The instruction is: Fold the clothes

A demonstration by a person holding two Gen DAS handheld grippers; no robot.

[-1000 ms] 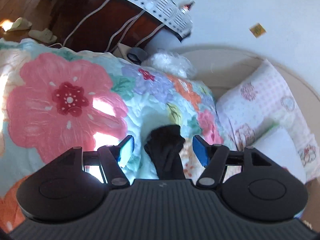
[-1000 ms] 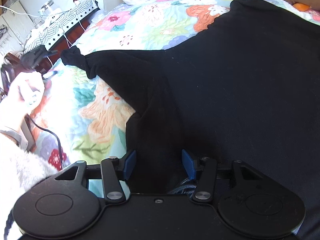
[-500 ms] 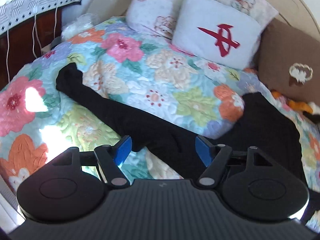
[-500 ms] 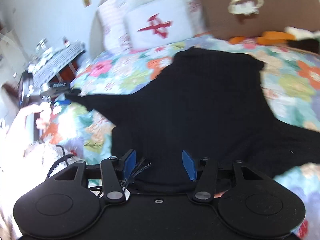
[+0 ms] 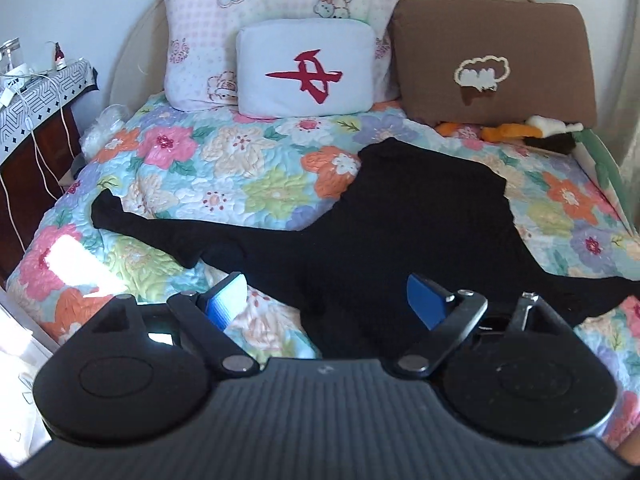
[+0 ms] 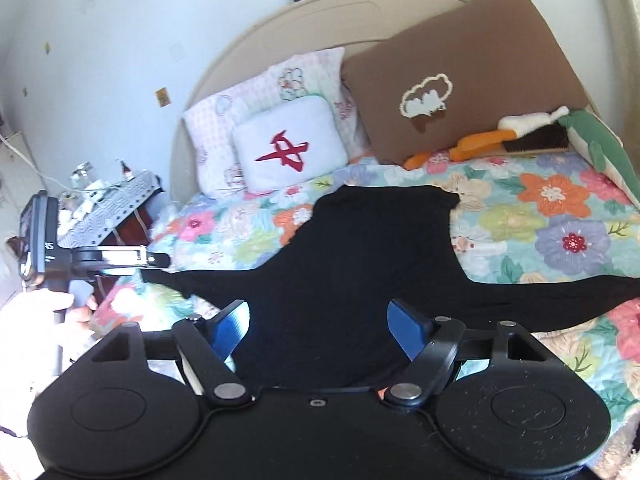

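A: Black garment (image 5: 400, 232)?

B: Spread flat across the floral quilt (image 5: 248, 168) of the bed, body at centre, one long sleeve (image 5: 160, 232) running out toward 9 o'clock, the other trailing off toward 3 o'clock in the left wrist view.

A: Left tongs (image 5: 326, 300)?

B: Spread wide, just been opening, blue pads (image 5: 226, 300) apart with nothing pinched. Hanging above the garment's near edge, pointing down at the bed. Seen also from the right wrist view at 9 o'clock (image 6: 158, 258), gripped by a hand (image 6: 44, 308).

A: Right tongs (image 6: 318, 324)?

B: Also spread, just been opening, nothing pressed between. Only black cloth showing in the gap, lying on the bed below, not touched as far as can be told.

A: Beyond the garment?

B: At 12 o'clock a white cushion (image 5: 306, 68) with a red mark, leaning on a pink checked pillow (image 5: 276, 4). Brown pillow (image 5: 492, 64) toward 1 o'clock, plush toys (image 5: 516, 132) just below it. Nightstand (image 5: 36, 92) with cables at 10 o'clock.
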